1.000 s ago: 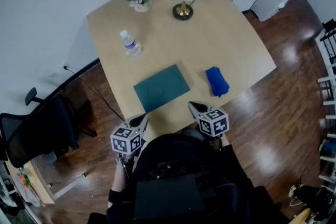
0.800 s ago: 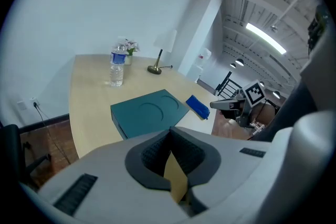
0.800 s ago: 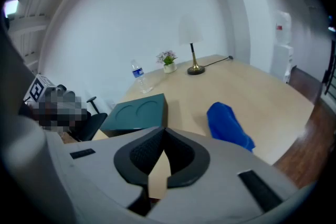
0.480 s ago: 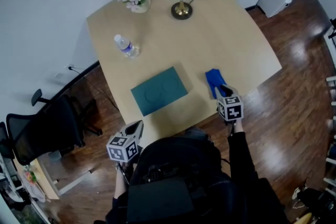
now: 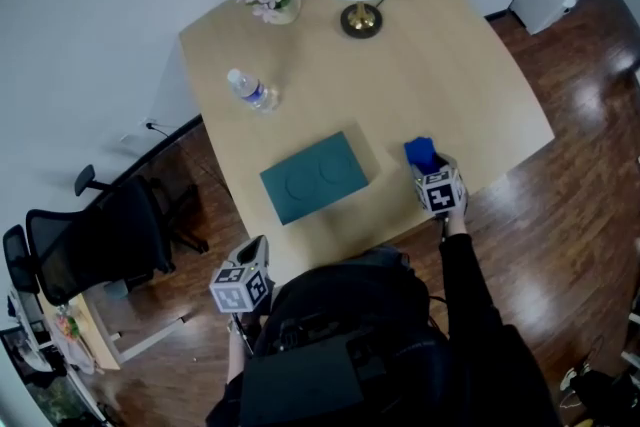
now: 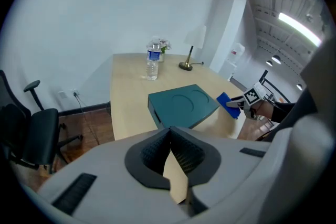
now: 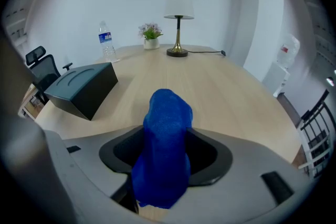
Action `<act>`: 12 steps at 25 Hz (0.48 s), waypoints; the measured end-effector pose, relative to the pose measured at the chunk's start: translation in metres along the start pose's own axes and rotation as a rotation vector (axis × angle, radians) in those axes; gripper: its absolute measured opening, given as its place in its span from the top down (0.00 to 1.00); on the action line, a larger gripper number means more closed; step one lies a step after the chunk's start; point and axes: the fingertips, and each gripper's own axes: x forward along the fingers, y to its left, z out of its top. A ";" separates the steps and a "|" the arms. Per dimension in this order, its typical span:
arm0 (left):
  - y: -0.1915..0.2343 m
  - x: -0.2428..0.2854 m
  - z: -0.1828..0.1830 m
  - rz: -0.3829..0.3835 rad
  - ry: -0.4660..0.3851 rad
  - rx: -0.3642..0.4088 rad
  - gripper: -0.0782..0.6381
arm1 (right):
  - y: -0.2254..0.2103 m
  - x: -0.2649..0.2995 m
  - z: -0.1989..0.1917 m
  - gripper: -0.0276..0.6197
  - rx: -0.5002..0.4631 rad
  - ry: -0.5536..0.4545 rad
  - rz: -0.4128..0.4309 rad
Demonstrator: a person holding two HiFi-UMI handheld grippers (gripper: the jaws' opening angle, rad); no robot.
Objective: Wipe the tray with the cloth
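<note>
The right gripper (image 5: 428, 167) is stretched forward on a straight, dark-sleeved arm (image 5: 466, 275), tilted nose-down. Its jaws have just been opening and stand wide, with the blue cloth (image 7: 164, 149) between them, not pinched. The left gripper (image 5: 257, 247) is held close by the body, angled down, jaws together and empty.

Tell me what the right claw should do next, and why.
Probably close the right claw on the blue cloth. Its jaws have just been opening and now stand wide, with the cloth lying between them on the table, not yet pinched. The teal tray can only be wiped once the cloth is held.
</note>
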 end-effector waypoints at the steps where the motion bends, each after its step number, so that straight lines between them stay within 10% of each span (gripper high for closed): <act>1: 0.003 0.001 0.000 0.012 -0.002 -0.011 0.89 | 0.001 0.003 0.000 0.57 -0.003 0.007 -0.001; 12: 0.022 0.021 0.015 0.021 -0.038 -0.092 0.89 | 0.005 0.016 -0.009 0.77 0.052 0.075 0.015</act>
